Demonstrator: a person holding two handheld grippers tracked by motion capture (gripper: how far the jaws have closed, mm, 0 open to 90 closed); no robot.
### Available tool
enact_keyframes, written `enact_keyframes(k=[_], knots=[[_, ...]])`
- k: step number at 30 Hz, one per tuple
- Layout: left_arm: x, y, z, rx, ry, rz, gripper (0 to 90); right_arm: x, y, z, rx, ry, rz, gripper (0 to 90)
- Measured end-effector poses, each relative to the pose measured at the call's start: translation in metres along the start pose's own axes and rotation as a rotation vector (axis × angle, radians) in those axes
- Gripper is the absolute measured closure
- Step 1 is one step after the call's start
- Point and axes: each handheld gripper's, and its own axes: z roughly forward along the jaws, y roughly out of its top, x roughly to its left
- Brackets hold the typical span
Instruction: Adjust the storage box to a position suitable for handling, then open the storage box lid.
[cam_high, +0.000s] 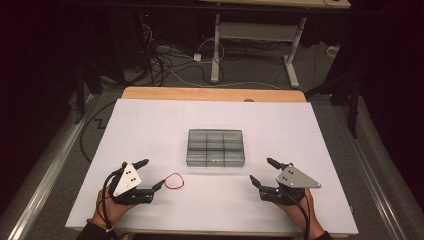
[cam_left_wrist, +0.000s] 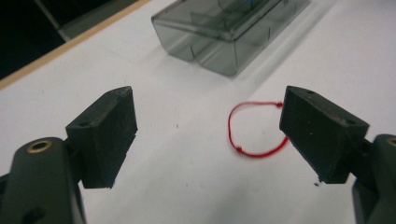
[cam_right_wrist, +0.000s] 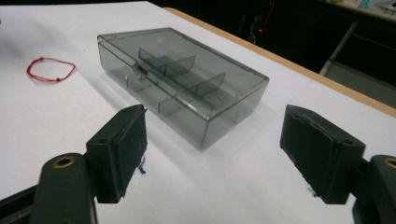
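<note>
A clear grey compartment box (cam_high: 215, 147) lies shut in the middle of the white table (cam_high: 150, 120). A thin red string loop (cam_high: 174, 181) lies flat in front of the box's left corner. My left gripper (cam_high: 153, 173) hovers low at the near left, open, with its far jaw just beside the loop. In the left gripper view the loop (cam_left_wrist: 232, 133) lies between the open jaws (cam_left_wrist: 208, 121), close to the right one, and the box (cam_left_wrist: 224, 32) is beyond. My right gripper (cam_high: 260, 169) stands open at the near right, facing the box (cam_right_wrist: 182, 84), nothing between its jaws (cam_right_wrist: 212, 126); the loop (cam_right_wrist: 58, 79) lies far left.
A wooden strip (cam_high: 210, 93) borders the table's far edge. Beyond it on the floor stand another desk's white legs (cam_high: 216, 50) among loose cables (cam_high: 165, 62). Metal rails (cam_high: 50, 165) run along both sides of the table.
</note>
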Motion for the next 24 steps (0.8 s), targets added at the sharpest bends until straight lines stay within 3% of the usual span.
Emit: enact_keyframes(k=[6,9,14,24], knots=[[-0.006,-0.007,-0.002,0.028,0.003,0.009,18.5,0.002,-0.013,-0.006,0.030,0.017,0.009,26.5],[-0.005,-0.007,-0.002,0.013,-0.003,0.001,18.6,0.003,-0.014,-0.005,0.037,0.026,0.010,29.5],[-0.006,-0.011,0.001,0.043,-0.023,-0.008,18.7,0.006,-0.014,-0.001,0.047,0.033,-0.004,33.8],[-0.005,-0.010,0.004,0.060,-0.023,-0.012,24.0,0.008,-0.018,0.005,0.104,0.075,-0.024,54.5]])
